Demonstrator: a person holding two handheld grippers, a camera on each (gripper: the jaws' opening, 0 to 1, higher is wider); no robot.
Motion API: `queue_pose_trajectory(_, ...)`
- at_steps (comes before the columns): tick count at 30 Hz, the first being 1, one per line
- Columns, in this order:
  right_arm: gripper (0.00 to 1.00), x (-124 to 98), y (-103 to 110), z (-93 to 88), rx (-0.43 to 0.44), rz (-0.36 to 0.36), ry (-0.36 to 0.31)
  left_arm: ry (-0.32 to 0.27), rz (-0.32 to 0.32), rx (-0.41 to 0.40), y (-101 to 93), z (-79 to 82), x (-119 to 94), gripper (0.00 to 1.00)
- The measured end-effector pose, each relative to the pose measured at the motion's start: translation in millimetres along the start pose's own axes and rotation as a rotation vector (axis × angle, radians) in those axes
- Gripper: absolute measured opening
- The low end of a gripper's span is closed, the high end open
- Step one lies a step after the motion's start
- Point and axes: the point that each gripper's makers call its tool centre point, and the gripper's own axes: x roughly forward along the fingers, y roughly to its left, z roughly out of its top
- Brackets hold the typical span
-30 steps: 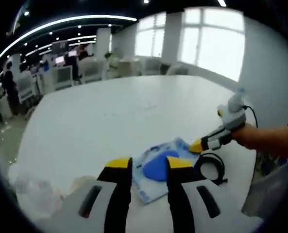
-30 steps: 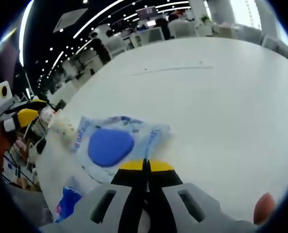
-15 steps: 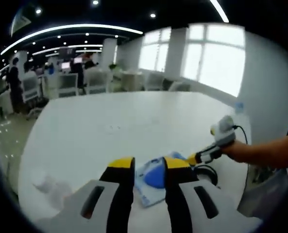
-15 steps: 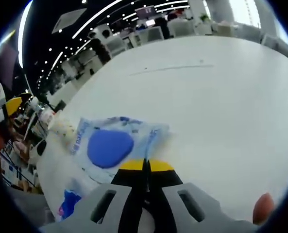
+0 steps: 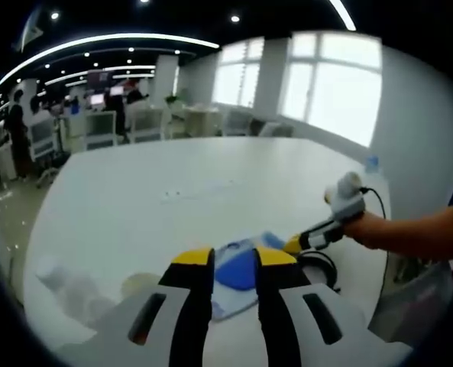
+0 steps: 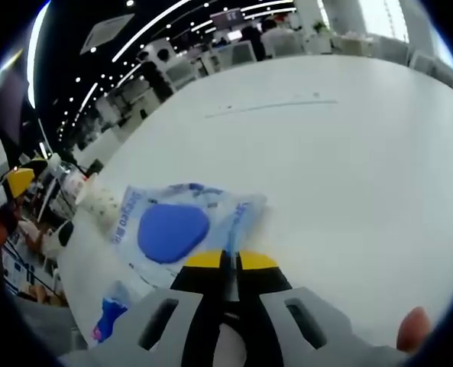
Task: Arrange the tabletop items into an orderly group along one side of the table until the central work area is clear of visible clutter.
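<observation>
The clear packet [image 6: 182, 229] with the blue pad has hardly moved, its edge pinched in the closed right tool [image 6: 230, 261] near the table [image 6: 348, 153] edge, while the left tool [image 5: 234, 260] hovers open, so tidying continues.

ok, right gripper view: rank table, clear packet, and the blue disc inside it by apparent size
1. table
2. clear packet
3. blue disc
The right gripper is shut on the packet's edge.

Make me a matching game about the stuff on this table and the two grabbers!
Things:
1. clear plastic packet with a blue oval
2. left hand-held gripper
3. right hand-held gripper
4. black coiled cable

States:
A. jaws apart
B. pinched at one edge
C. jaws closed together
D. lying by the table's edge

Pairs: 1-B, 2-A, 3-C, 4-D
</observation>
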Motion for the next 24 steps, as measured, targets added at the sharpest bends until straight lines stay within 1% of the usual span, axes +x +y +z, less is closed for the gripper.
queue_pose_trajectory(3,0.17,-3,-2,2.5,0.009,-0.007,-0.019,0.003,-0.007,0.000,-3.6,-2.0,1,0.19)
queue_pose_trajectory(7,0.14,-12,-6,8.4,0.006,-0.008,-0.043,0.008,-0.015,-0.002,-6.4,-4.5,3,0.22)
queue_pose_trajectory(10,0.17,-21,-10,14.6,0.001,-0.017,-0.072,0.008,-0.025,-0.011,-10.5,-5.5,3,0.30)
queue_pose_trajectory(13,0.17,-36,-15,22.0,-0.011,-0.025,-0.104,0.009,-0.046,-0.009,-16.4,-7.9,4,0.34)
queue_pose_trajectory(15,0.19,-48,-15,28.1,-0.021,-0.025,-0.136,0.011,-0.052,-0.005,-19.0,-9.3,5,0.36)
queue_pose_trajectory(18,0.21,-64,-14,32.0,-0.047,-0.030,-0.162,0.011,-0.067,-0.005,-25.0,-10.6,5,0.39)
queue_pose_trajectory(22,0.24,-87,-6,38.9,-0.073,-0.030,-0.217,0.012,-0.080,0.003,-32.4,-11.3,3,0.41)
queue_pose_trajectory(24,0.25,-99,3,40.4,-0.088,-0.018,-0.241,0.011,-0.085,0.011,-36.6,-11.9,1,0.41)
